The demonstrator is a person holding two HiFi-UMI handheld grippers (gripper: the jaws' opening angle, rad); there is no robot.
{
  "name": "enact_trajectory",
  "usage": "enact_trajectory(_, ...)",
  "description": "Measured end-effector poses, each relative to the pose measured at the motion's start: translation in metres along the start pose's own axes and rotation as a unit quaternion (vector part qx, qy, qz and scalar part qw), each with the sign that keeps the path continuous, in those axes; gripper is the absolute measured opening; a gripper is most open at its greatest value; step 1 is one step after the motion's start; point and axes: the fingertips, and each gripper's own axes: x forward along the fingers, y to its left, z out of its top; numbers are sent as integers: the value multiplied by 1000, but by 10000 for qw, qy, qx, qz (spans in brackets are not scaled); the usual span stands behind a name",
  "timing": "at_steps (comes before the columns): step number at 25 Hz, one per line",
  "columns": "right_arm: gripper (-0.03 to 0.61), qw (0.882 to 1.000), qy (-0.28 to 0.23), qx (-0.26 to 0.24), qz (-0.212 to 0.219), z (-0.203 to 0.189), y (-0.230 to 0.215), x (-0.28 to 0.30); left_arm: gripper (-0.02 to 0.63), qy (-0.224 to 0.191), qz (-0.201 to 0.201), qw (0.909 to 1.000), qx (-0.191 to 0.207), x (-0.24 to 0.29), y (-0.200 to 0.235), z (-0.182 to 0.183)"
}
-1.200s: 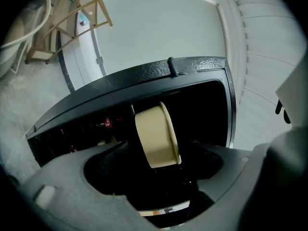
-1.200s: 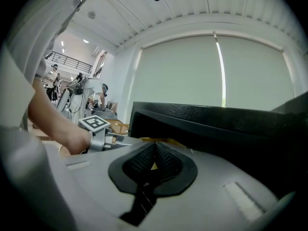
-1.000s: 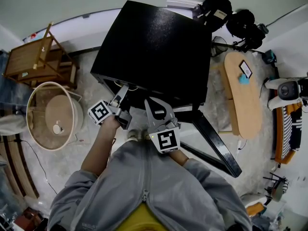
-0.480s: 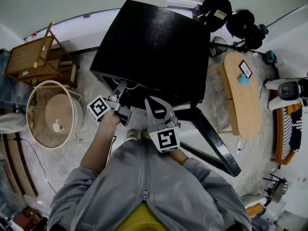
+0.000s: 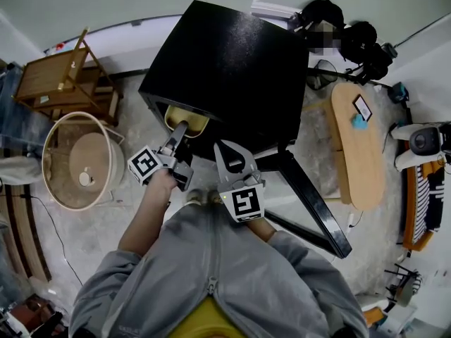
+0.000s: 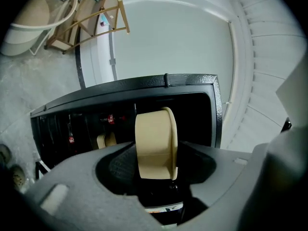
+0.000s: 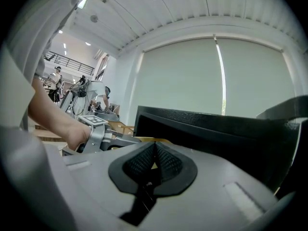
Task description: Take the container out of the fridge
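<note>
- Now the beige container shows outside the black fridge, newly drawn out.
- Left hand-held gripper closing, clamped on it; right hand-held gripper pinched together, empty.

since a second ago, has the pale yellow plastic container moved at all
Yes. The pale yellow plastic container has come out toward the person and now shows past the front edge of the black fridge, whose top hid it before.
</note>
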Motion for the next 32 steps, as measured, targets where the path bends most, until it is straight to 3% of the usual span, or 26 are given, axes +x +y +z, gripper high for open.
enact_trajectory(5, -3, 9999, -51, 34, 103, -2, 7, -8, 227, -179, 272, 9993, 160, -30, -2, -5)
enact_trajectory(13, -3, 9985, -176, 45, 520, 4, 28, -16, 225, -383, 372, 9944, 915, -80, -27, -19)
enact_trajectory(16, -3, 9971, -237, 49, 715, 8, 41, -13, 225, -489, 926, 9845, 1409, -110, -19, -16)
enact_trajectory(19, -3, 9956, -304, 64, 884, 12, 53, -9, 225, -700, 1175, 9717, 1926, -136, -24, -5)
enact_trajectory(22, -3, 9945, -362, 100, 976, 19, 60, -6, 225, -912, 1461, 9449, 2783, -158, -39, 9)
enact_trajectory(25, -3, 9939, -437, 145, 1000, 27, 64, -6, 225, -1015, 1755, 9052, 3736, -172, -61, 16)
enact_trajectory(29, -3, 9934, -654, 236, 915, 46, 63, -8, 225, -1156, 2090, 8302, 5037, -181, -95, 23)
enact_trajectory(32, -3, 9927, -834, 241, 838, 61, 60, -11, 225, -1246, 2209, 7752, 5786, -179, -123, 24)
